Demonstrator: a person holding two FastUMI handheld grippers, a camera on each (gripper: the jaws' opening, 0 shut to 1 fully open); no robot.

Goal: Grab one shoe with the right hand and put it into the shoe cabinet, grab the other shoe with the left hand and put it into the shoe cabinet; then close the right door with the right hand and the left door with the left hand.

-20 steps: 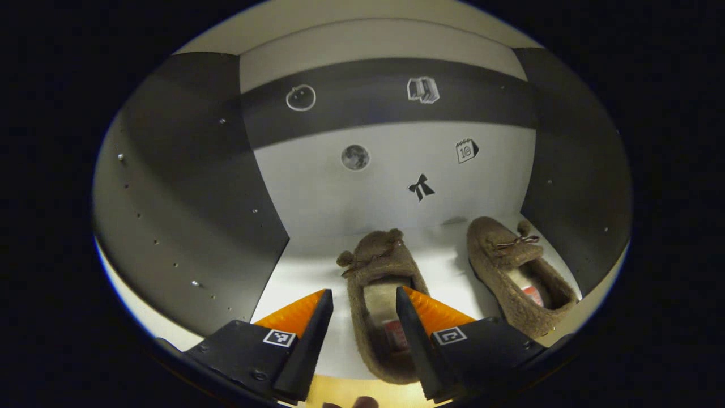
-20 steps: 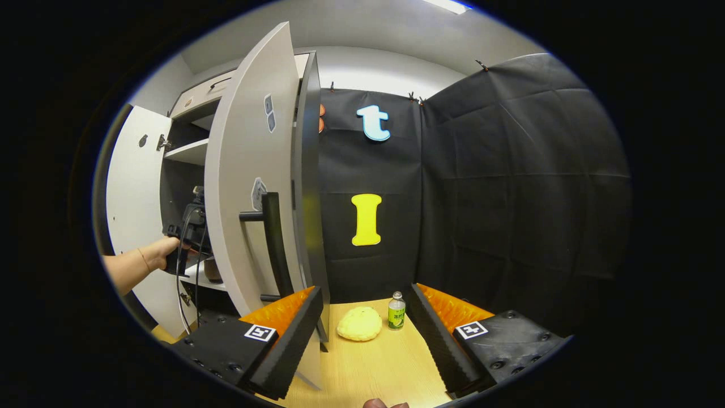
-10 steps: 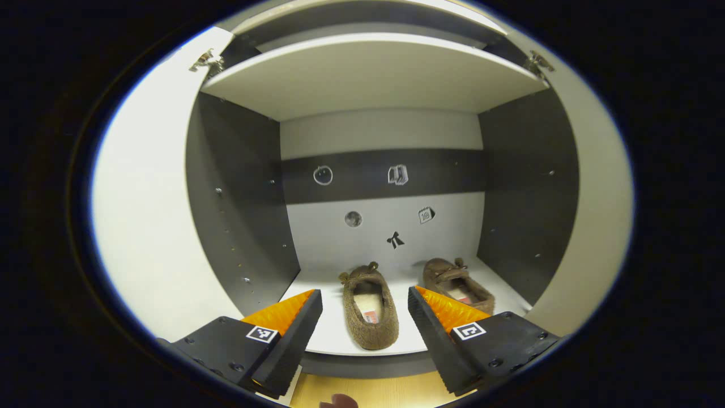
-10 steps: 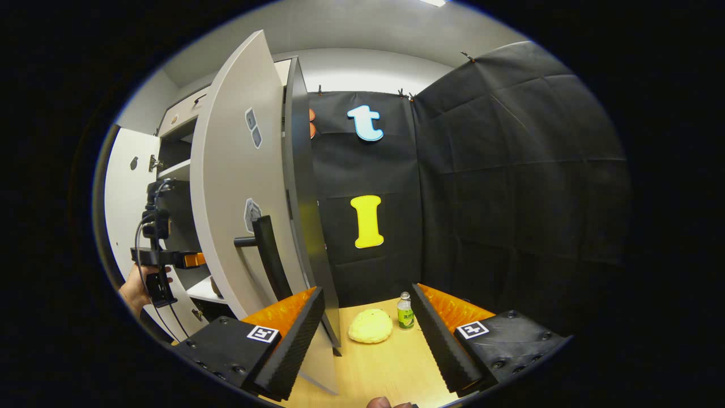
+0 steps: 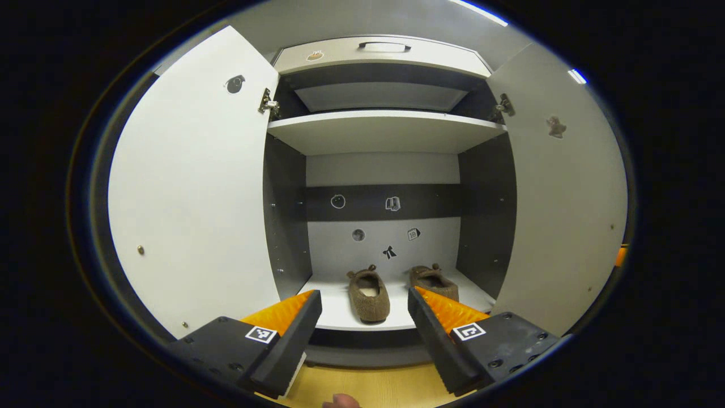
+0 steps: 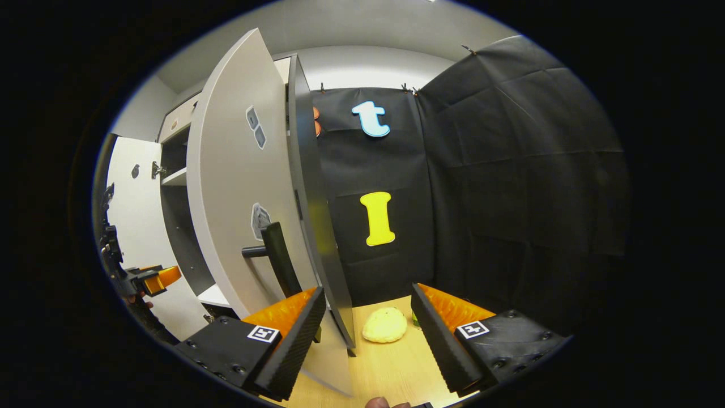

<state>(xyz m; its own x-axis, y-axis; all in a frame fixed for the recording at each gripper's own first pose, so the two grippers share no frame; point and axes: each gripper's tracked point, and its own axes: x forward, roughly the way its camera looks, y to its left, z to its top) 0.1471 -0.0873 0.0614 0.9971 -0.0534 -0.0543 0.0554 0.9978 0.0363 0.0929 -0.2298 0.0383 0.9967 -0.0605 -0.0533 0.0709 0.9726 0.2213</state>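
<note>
both fingers pairs spread, empty; two shoes in cabinet.

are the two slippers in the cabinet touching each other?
Apart. The left gripper view shows bare white shelf between the left slipper and the right slipper.

Two fuzzy brown slippers sit beyond the fingers, between two open white cabinet doors. Five small stickers mark the back panel. One yellow lumpy cushion lies ahead.
</note>
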